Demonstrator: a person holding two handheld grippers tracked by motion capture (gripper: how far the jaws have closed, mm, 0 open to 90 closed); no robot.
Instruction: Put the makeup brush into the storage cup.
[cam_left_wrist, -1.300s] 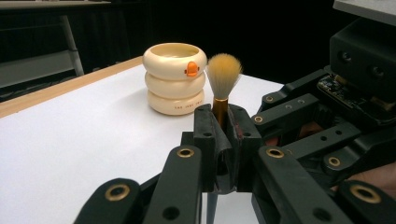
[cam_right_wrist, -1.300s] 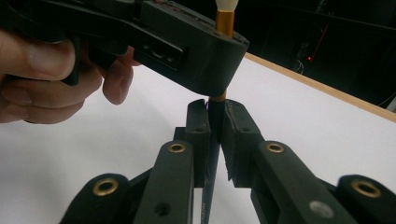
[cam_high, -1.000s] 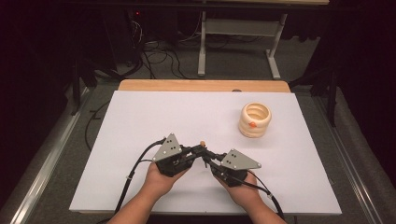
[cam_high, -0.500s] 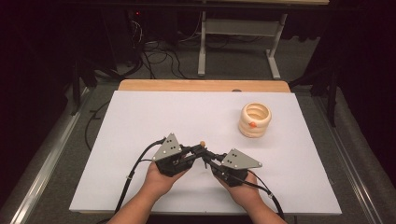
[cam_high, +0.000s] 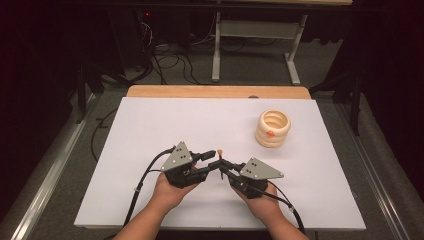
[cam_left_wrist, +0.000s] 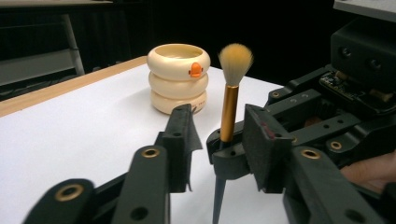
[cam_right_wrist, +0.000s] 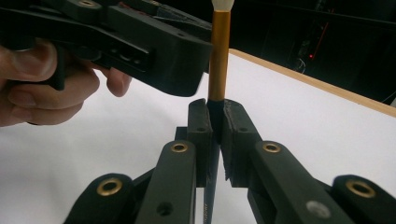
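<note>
brush (cam_left_wrist: 229, 112): showing gold ferrule, cream bristles, black handle | holder (cam_left_wrist: 179, 77): looking cream, wearing orange beak | tongs (cam_right_wrist: 214, 122): showing black | bench (cam_high: 150, 130): looking white, tan edge

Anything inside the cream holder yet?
The holder looks empty in the high view; its bottom is hidden by the wall. The brush stands upright in the right gripper, apart from it.

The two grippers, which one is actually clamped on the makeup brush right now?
The right gripper: its pads press the dark handle of the makeup brush, holding it upright. The left gripper has just been opening, with clear gaps either side of the brush.
</note>
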